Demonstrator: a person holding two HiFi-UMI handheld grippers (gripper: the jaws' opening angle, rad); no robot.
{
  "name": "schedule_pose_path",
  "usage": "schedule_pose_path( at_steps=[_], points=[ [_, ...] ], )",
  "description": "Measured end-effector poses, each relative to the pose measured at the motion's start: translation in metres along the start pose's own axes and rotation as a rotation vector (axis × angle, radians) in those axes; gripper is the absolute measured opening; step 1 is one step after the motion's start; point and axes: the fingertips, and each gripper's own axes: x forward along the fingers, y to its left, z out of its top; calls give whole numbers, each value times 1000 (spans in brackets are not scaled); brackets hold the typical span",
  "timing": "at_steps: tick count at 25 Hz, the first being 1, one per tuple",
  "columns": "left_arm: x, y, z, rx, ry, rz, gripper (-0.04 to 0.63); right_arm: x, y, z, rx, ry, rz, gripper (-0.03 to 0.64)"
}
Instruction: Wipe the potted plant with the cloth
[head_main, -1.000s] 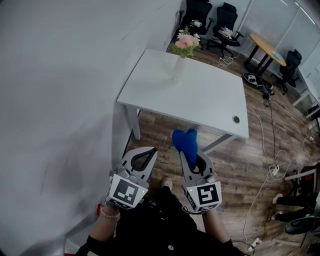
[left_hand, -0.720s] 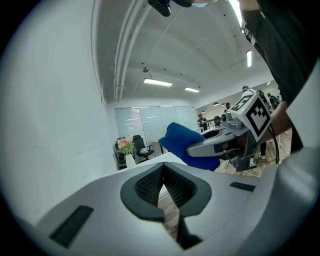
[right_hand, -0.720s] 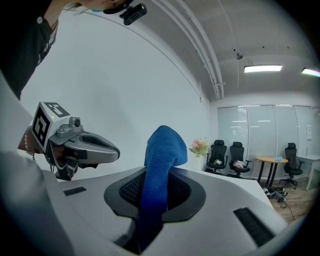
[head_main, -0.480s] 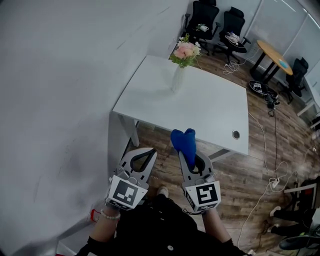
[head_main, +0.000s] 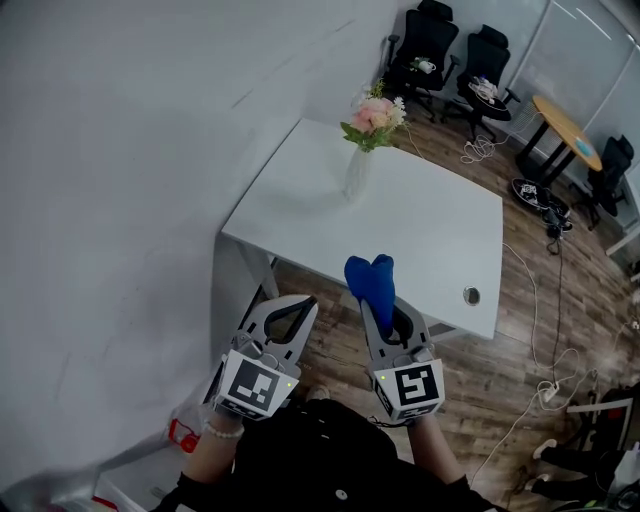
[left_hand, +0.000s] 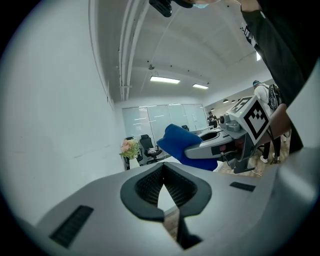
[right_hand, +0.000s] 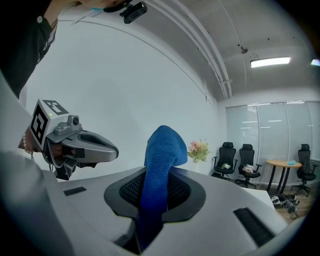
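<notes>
Grey left claw (head_main: 298, 303): one; jaws shut tip to tip, nothing between them.
Marker cubes: two, one at the back of each claw.
Blue cloth (head_main: 371, 283): one; pinched between the right claw's jaws, its folded end standing up past the tips.
Right claw (head_main: 383, 312): one; closed on the cloth, just beside the left claw, near the table's front edge.
Potted plant (head_main: 362, 150): one; pink and white flowers in a pale vase, upright on the table's far side, well apart from the cloth.
Table (head_main: 440, 225): one, white top; one round cable hole (head_main: 471, 295) near its front right corner.
Office chairs (head_main: 424, 40): two black ones side by side beyond the table, a third further right.
</notes>
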Motion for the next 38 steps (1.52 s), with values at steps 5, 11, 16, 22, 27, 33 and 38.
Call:
schedule_pose_path(
  at_steps=[5,11,16,22,27,33,38],
  points=[
    [21,-1,2,-13,-7,11,14,5,-21,-2,-1,-12,1,89],
    [35,3,0,-27,-12,26,14,-1,-44,-8,-1,-13,-15,89],
    [41,5,-5,-20,-5,33,14,-9,-59,-17,13,-1,-41,89],
    [46,11,-4,-56,-14,48,14,-11,-66,-25,55,8,-54,89],
    [52,12,-1,-63,-16,45,14,-13,-71,-30,63,20,-70,89],
    [69,23,-4,-57,-26,27,14,-5,-83,-32,63,24,-95,89],
    [94,35,1,-109,-12,18,14,9,-103,-27,68,23,-129,89]
  ],
)
